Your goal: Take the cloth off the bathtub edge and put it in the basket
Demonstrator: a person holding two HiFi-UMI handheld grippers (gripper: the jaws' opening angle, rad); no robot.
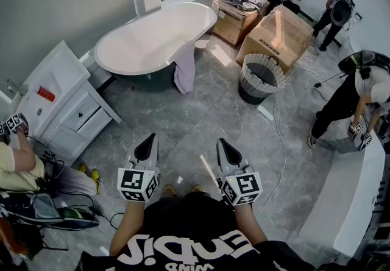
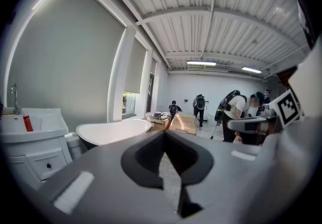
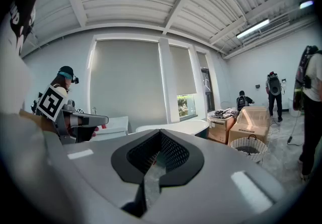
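Note:
A pale pink cloth (image 1: pixel 184 67) hangs over the near rim of the white bathtub (image 1: pixel 152 38), down to the floor. The round ribbed basket (image 1: pixel 261 78) stands on the floor to the tub's right, and nothing shows inside it. My left gripper (image 1: pixel 148 139) and right gripper (image 1: pixel 224 142) are side by side in front of my chest, far short of the tub, both shut and holding nothing. In the left gripper view the jaws (image 2: pixel 164 133) meet with the tub (image 2: pixel 113 131) behind them. In the right gripper view the shut jaws (image 3: pixel 160 132) point toward the tub (image 3: pixel 176 127) and basket (image 3: pixel 250 148).
A white vanity cabinet (image 1: pixel 61 105) stands at the left with a seated person (image 1: pixel 18 166) beside it. Cardboard boxes (image 1: pixel 283 35) and a wooden crate with clothes (image 1: pixel 234 17) sit behind the basket. Other people (image 1: pixel 359 93) work at the right by a white counter (image 1: pixel 353 203). A cable (image 1: pixel 283 142) runs across the floor.

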